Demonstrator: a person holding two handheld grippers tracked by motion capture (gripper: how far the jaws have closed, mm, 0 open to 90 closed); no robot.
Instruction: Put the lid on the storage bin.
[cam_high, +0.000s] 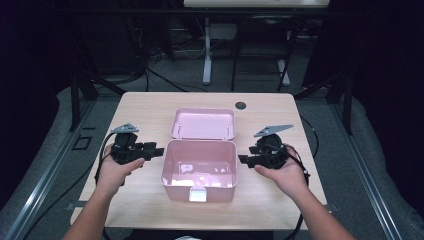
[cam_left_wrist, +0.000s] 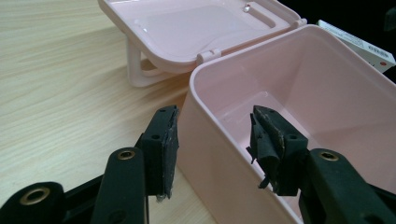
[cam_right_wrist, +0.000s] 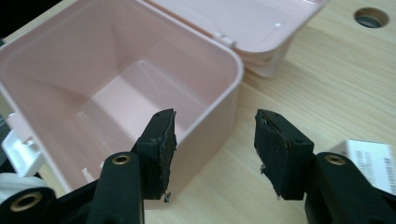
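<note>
Pink box, glossy plastic, rounded corners, empty, lid hinged flat behind; sits mid-bench toward near edge. Left claw and right claw spread, flanking its sides.

Pink box on wooden table

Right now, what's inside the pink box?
Nothing visible: the pink box stands open, lid folded back, and its glossy floor looks bare. In each gripper view the near wall hides a strip of the floor.
</note>
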